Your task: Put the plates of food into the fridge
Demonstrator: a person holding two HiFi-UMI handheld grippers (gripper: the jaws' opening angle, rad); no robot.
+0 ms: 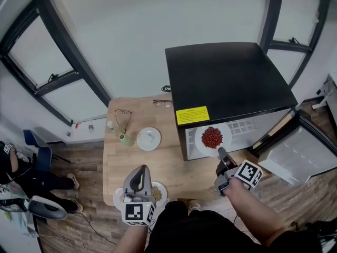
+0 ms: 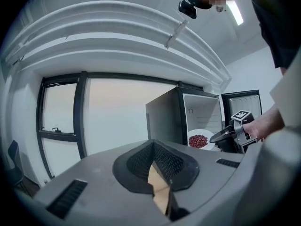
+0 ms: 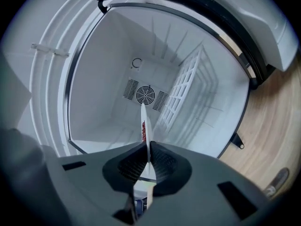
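Note:
A white plate of red beans [image 1: 212,137] hangs at the mouth of the open black fridge [image 1: 226,78], with my right gripper [image 1: 220,152] shut on its near rim. In the right gripper view the plate [image 3: 146,126] shows edge-on between the jaws of the right gripper [image 3: 146,147], pointing into the white fridge interior [image 3: 108,79]. My left gripper [image 1: 141,168] hovers with its jaws together and nothing in them, over a second plate of yellowish food [image 1: 158,194] at the table's front edge. The left gripper [image 2: 153,147] tilts upward, and its view shows the bean plate [image 2: 200,139] off to the right.
The fridge door [image 1: 303,152] stands swung open to the right. A wire shelf [image 3: 188,93] lines the interior's right side. On the wooden table [image 1: 174,167] are a third white plate [image 1: 148,138], a small green vase [image 1: 125,139] and a pair of glasses [image 1: 162,103].

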